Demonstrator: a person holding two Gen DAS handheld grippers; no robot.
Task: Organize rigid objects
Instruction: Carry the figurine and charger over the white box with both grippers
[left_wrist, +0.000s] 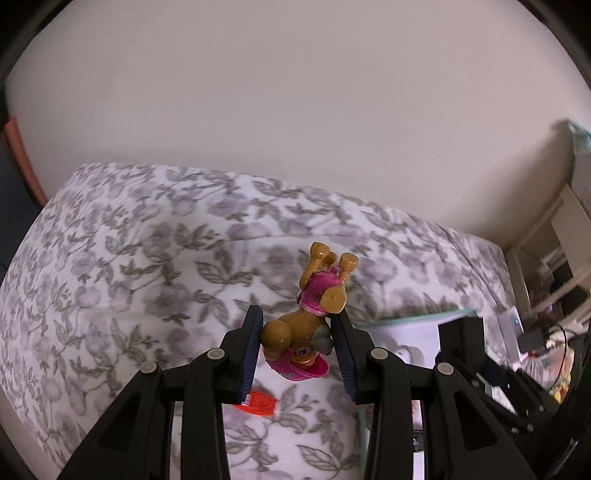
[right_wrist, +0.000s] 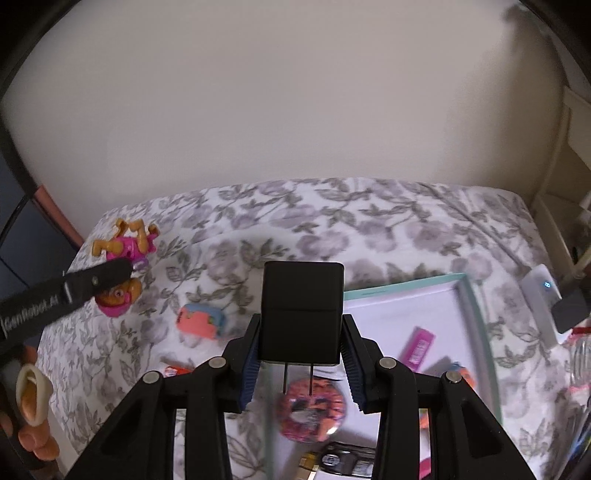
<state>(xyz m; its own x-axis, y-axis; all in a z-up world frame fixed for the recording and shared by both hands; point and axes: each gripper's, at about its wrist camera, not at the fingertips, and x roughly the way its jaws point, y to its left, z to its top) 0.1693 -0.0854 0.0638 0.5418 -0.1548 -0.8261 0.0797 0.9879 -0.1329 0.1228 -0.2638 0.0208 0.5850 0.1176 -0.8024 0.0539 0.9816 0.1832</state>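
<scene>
Left claw (left_wrist: 297, 332) clamped on toy puppy figure (left_wrist: 306, 317); right claw (right_wrist: 300, 354) clamped on black plug adapter (right_wrist: 301, 314), above floral bedspread (right_wrist: 332, 229).

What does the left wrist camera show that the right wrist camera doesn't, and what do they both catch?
Only the left wrist view shows the left claw head-on, its pads pressed on the toy dog.

Only the right wrist view shows the right claw's pads on the black charger, with the round donut-patterned disc, pink packet and coral toy below it.

Both show the toy dog, the flowered bedspread and the white tray.
</scene>
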